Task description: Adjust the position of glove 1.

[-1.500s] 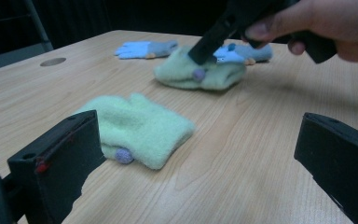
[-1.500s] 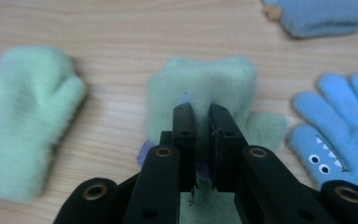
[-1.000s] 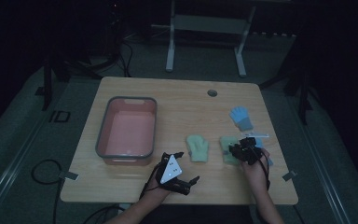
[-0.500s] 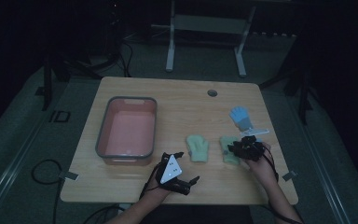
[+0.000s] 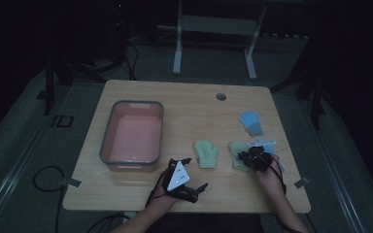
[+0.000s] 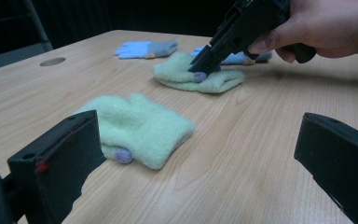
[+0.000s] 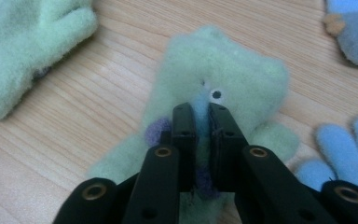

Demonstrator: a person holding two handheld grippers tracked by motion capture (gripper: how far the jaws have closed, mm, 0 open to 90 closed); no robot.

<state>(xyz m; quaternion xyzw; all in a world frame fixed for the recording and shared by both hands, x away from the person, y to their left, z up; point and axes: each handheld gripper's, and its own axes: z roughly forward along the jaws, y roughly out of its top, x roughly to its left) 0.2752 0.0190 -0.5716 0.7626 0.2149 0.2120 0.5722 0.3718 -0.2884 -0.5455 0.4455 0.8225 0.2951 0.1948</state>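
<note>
The right tool (image 7: 200, 123) pinches the green glove (image 7: 223, 79) at center frame, jaws nearly shut on a thin fold; I'd worry it slips free if lifted. The left tool (image 6: 191, 154) gapes wide, holding nothing, low on the surface (image 5: 184, 102).

**Black two-jaw grippers, bare forearms**

Left gripper (image 5: 194, 190): matt black body topped by a grey three-cornered plate with small dark dots; blocky jaws with a red mark at 9 o'clock. Right gripper (image 7: 201, 122): slim black jaws, brass-ringed screw holes along both arms, a black cable trailing toward 5 o'clock. No sleeves on the forearms
</note>
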